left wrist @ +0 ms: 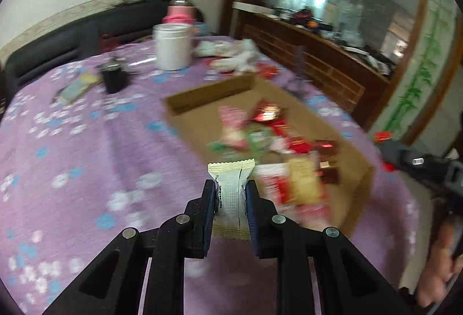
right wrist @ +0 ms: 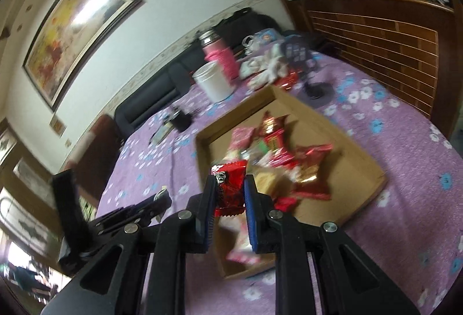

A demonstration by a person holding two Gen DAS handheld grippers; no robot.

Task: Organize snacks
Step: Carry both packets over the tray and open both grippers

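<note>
A shallow cardboard box [left wrist: 202, 93] [right wrist: 361, 138] lies on the purple flowered tablecloth [left wrist: 72, 141] and holds several red, pink and green snack packets [left wrist: 260, 135] [right wrist: 277, 147]. My left gripper [left wrist: 230, 184] is shut on a cream snack packet [left wrist: 231, 187], held above the cloth by the box's near left edge. My right gripper [right wrist: 230, 180] is shut on a red snack packet [right wrist: 230, 184], held above the box's near left part. The left gripper's body also shows in the right wrist view [right wrist: 127, 213], low at the left.
A white jar [left wrist: 172, 46] [right wrist: 214, 80], a pink flask [left wrist: 179, 9] [right wrist: 220, 54], a small black object [left wrist: 114, 77] and white bags [left wrist: 231, 54] stand beyond the box. A dark sofa [left wrist: 72, 37] lies behind the table and a wooden cabinet [left wrist: 318, 60] to the right.
</note>
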